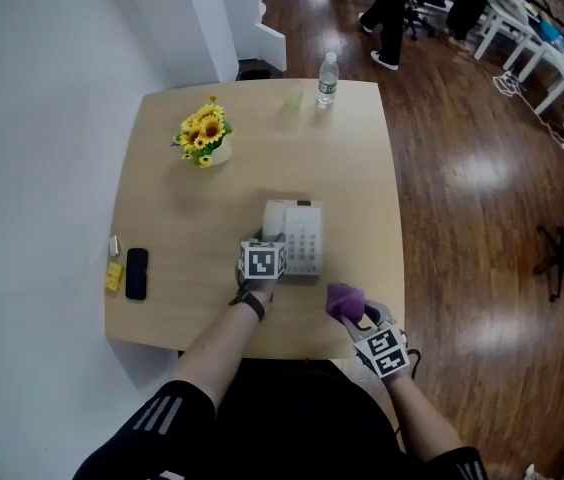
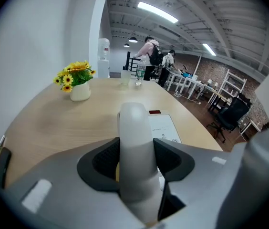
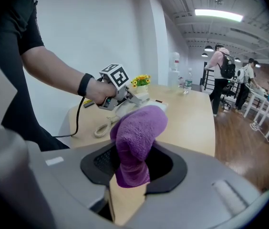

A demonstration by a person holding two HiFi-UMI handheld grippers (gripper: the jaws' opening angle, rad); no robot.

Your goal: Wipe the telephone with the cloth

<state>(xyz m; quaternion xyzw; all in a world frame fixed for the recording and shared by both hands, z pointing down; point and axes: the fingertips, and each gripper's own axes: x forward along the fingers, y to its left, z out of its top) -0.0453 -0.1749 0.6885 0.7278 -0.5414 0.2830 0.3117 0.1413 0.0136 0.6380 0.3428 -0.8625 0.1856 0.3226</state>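
A white desk telephone [image 1: 302,238] with a keypad lies near the table's front middle. My left gripper [image 1: 267,245] is shut on its handset [image 2: 135,151], whose rounded end rises between the jaws, with the phone body [image 2: 165,130] behind it. My right gripper [image 1: 362,320] is shut on a purple cloth [image 1: 344,301], held at the front edge, right of the phone and apart from it. In the right gripper view the cloth [image 3: 137,142] bulges up between the jaws, and the left gripper [image 3: 132,97], the phone and its coiled cord [image 3: 102,128] show beyond.
A pot of sunflowers [image 1: 205,136] stands at the back left. A water bottle [image 1: 328,78] and a clear cup [image 1: 293,99] are at the far edge. A black phone [image 1: 136,272] and a yellow object [image 1: 113,276] lie at the left edge. People stand by desks [image 2: 154,61] beyond the table.
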